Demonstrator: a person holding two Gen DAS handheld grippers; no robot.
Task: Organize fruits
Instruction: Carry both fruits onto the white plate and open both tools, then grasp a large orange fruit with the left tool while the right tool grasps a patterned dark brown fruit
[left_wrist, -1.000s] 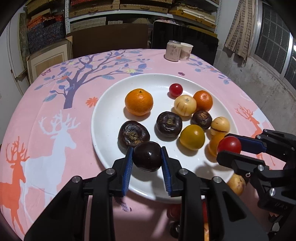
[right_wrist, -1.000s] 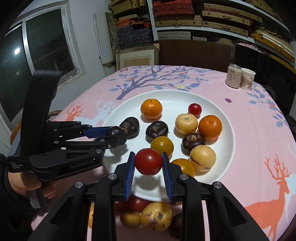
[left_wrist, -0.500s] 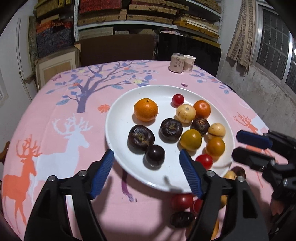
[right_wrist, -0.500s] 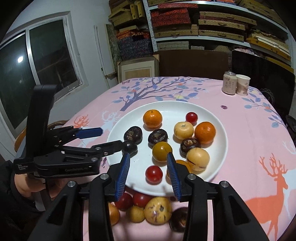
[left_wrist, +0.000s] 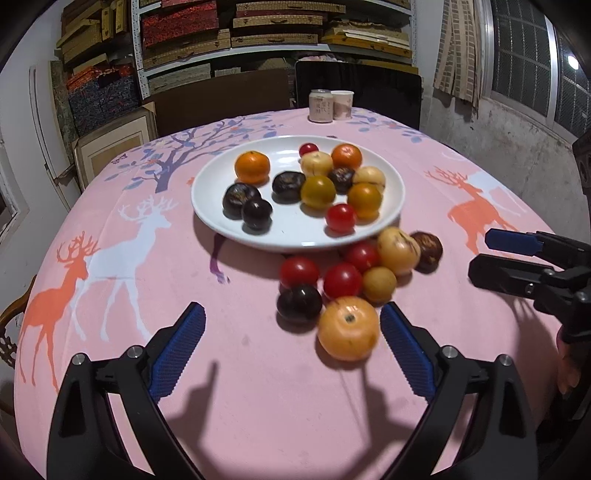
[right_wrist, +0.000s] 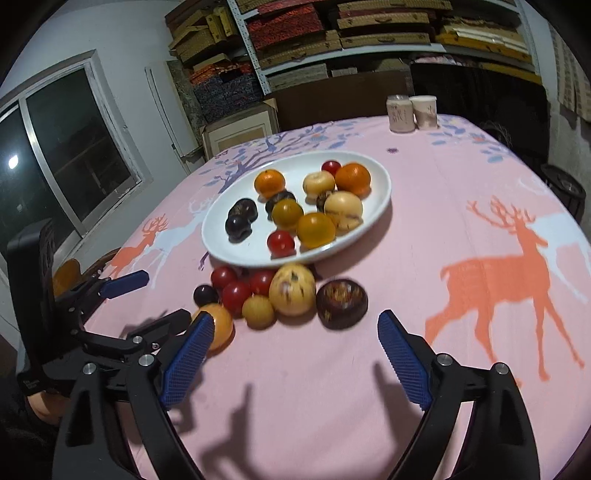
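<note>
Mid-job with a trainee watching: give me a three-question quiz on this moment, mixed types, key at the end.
1. True or false: both hand-held grippers are empty.
2. How many red tomatoes lie on the white plate? A) one B) two C) four
3. Fill in: the can stands beside a paper ____.

Key:
1. True; the left hand-held gripper and right hand-held gripper are open.
2. B: near tomato, far tomato.
3. cup.

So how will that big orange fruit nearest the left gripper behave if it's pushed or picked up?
The big orange fruit looks round, so a sideways push would probably roll it. It seems to touch the dark plum, so rolling could nudge the pile. Its skin looks smooth, possibly slippery; the left gripper stands open wide enough to straddle it.
</note>
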